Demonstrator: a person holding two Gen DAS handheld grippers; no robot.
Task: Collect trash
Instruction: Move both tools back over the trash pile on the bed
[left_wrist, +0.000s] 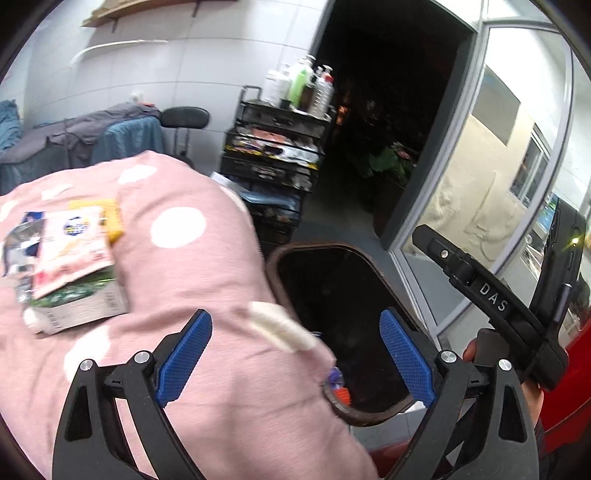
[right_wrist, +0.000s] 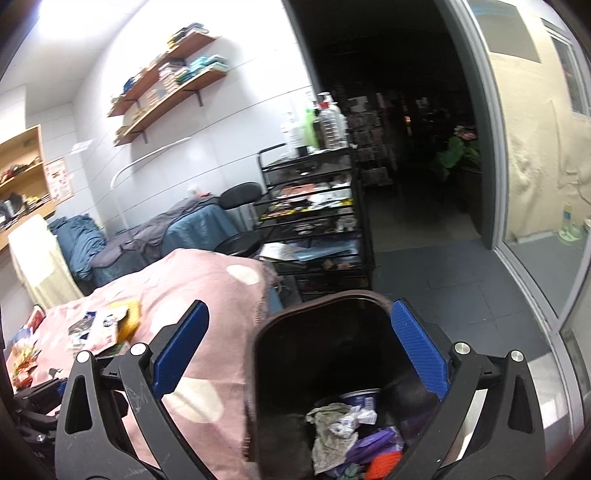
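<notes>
Hovering over dark plastic bin (right_wrist: 321, 369) | both claws, left claw (left_wrist: 295, 354) and right claw (right_wrist: 299, 347), wide, empty | risk: crumpled wrappers (left_wrist: 70, 266) slide off pink dotted blanket (left_wrist: 207, 280) if nudged

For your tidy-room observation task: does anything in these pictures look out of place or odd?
Yes. A loose pile of wrappers and packets lies on the pink dotted blanket, though the dark bin beside it already holds crumpled trash. Both grippers' jaws are open and empty.
</notes>
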